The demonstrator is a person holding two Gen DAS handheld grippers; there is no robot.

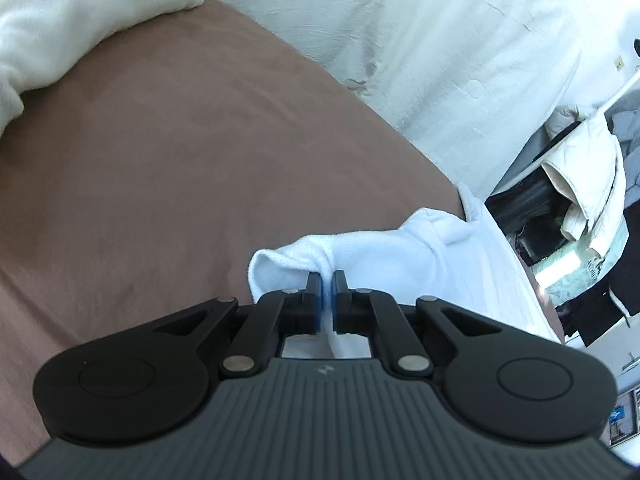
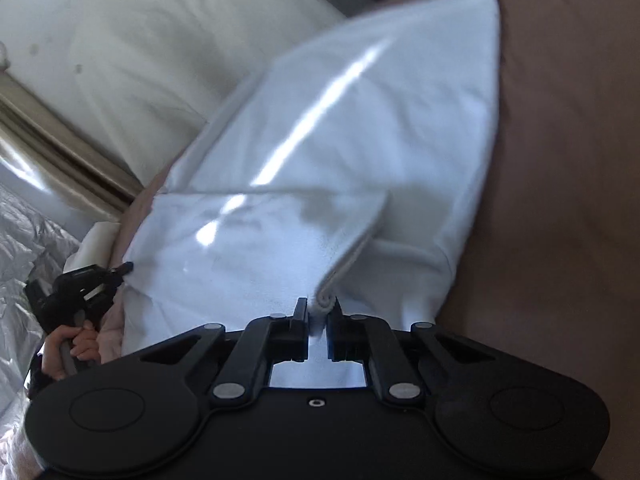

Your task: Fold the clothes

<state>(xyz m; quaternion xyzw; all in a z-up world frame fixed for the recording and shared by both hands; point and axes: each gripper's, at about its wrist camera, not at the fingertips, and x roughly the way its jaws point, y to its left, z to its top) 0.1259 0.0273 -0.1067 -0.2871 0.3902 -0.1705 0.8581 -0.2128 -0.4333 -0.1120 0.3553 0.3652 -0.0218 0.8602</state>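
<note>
A white garment [image 2: 328,128] lies spread on a brown bedspread [image 2: 560,160], with one flap folded across its near part. My right gripper [image 2: 319,306] is shut on a rolled hem at the garment's near edge. In the left wrist view my left gripper [image 1: 328,280] is shut on a bunched corner of the same white garment [image 1: 384,248], which trails off to the right. The left gripper [image 2: 120,270] also shows at the far left of the right wrist view, pinching the garment's corner, with a hand [image 2: 76,348] on its handle.
A white pillow or duvet [image 1: 80,20] lies at the top left on the brown bedspread [image 1: 180,160]. A white wall [image 1: 440,60] runs behind the bed. Clothes hang on a rack [image 1: 592,168] at the right. Crinkled silver sheeting [image 2: 28,240] lies left of the bed.
</note>
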